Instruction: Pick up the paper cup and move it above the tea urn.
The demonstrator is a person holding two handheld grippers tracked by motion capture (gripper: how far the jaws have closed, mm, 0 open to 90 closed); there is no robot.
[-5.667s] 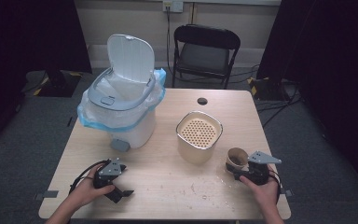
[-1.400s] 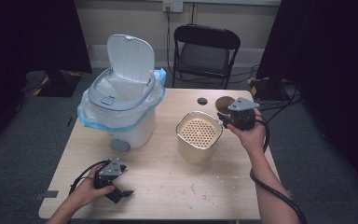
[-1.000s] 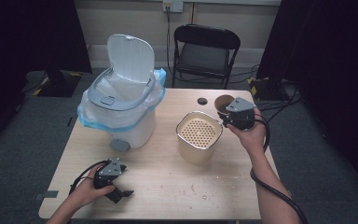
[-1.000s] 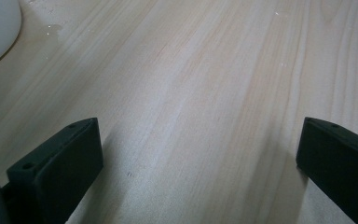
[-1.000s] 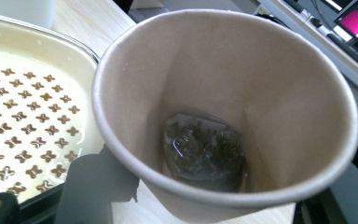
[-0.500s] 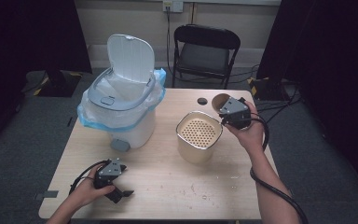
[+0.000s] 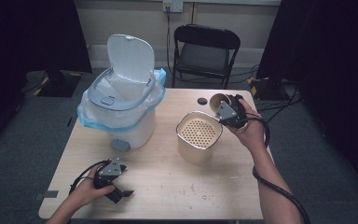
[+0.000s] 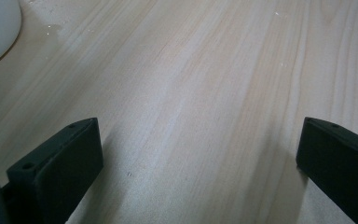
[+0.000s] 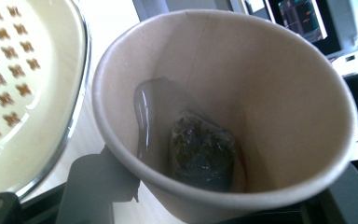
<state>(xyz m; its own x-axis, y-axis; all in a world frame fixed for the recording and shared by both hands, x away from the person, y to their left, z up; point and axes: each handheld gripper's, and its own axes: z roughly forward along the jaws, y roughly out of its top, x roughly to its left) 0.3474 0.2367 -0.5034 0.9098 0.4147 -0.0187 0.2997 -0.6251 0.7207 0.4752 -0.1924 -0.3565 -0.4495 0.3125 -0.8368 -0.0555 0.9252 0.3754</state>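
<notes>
Step in hand: I am judging this to be the pour; I am tilting a paper cup (image 9: 223,116) beside the strainer pot (image 7: 198,136), so the wet contents look bound for its sieve.

Right gripper (image 7: 228,112): I am clenching its jaws on the cup's wall, holding it aloft at the pot's far right corner, mouth turned toward the pot.

Left gripper (image 7: 114,184): I am resting it released on the table (image 8: 205,84), jaws standing wide apart with bare wood between them and nothing held.

Task's thing: the cup is sitting between the right jaws; a soaked tea bag (image 9: 200,149) is lying against its lower wall, with a tongue of liquid running up beside it.

Next move, as I judge it: carrying the cup's lip over the perforated insert (image 7: 198,132), which is lying just below and left of the right jaws, then tipping further. The bag may cling to the damp paper.

Materials: the cup is thin tan paper, conical, with one side seam; the bag is dark, glossy and limp. The pot is cream, rounded-square, metal-rimmed. The table is pale grained wood.

Farther off: a white pedal bin (image 7: 121,107), lid raised, blue liner (image 7: 161,77) folded over its rim, is standing beyond the left gripper.
</notes>
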